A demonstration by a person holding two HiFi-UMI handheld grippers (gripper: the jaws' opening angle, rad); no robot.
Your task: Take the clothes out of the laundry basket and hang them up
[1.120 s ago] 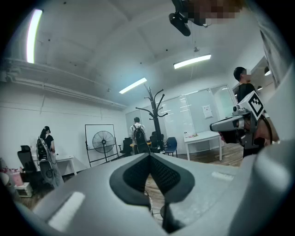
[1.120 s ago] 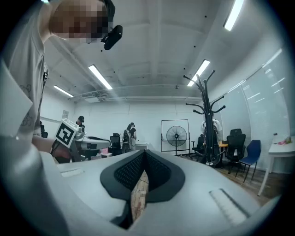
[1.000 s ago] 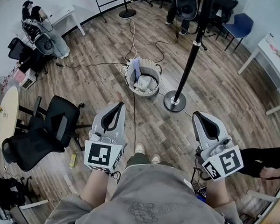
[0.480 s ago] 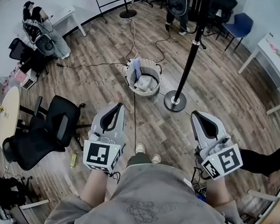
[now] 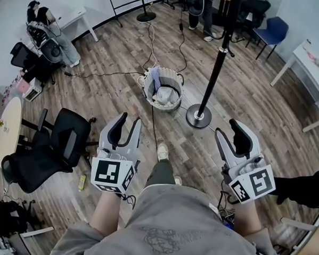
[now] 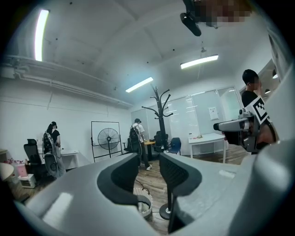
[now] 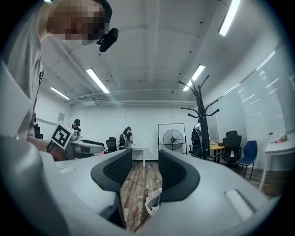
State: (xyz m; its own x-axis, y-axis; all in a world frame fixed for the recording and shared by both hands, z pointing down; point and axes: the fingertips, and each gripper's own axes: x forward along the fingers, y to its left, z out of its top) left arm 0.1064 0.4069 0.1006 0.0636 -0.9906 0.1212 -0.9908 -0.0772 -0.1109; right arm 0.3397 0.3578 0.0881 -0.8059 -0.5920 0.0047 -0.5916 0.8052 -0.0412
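A white woven laundry basket (image 5: 163, 90) with pale clothes inside stands on the wood floor ahead of me. The black coat stand (image 5: 214, 76) rises from its round base just right of the basket. My left gripper (image 5: 127, 122) is held low at the left, well short of the basket, open with nothing between its jaws. My right gripper (image 5: 227, 128) hangs at the right, near the stand's base, also open and empty. Between the left gripper's (image 6: 150, 173) jaws the basket (image 6: 144, 207) shows far off. The right gripper (image 7: 145, 168) view also shows the basket (image 7: 153, 203) and the stand (image 7: 199, 120).
Black office chairs (image 5: 49, 151) stand at the left beside a round table (image 5: 8, 132). Cables (image 5: 152, 42) trail across the floor behind the basket. A white table (image 5: 305, 58) is at the right. A person (image 5: 201, 2) stands far back. A dark sleeve (image 5: 306, 188) reaches in low right.
Both grippers' jaws have gone from shut to open. My foot has stepped forward toward the basket. The person at the back has walked left.
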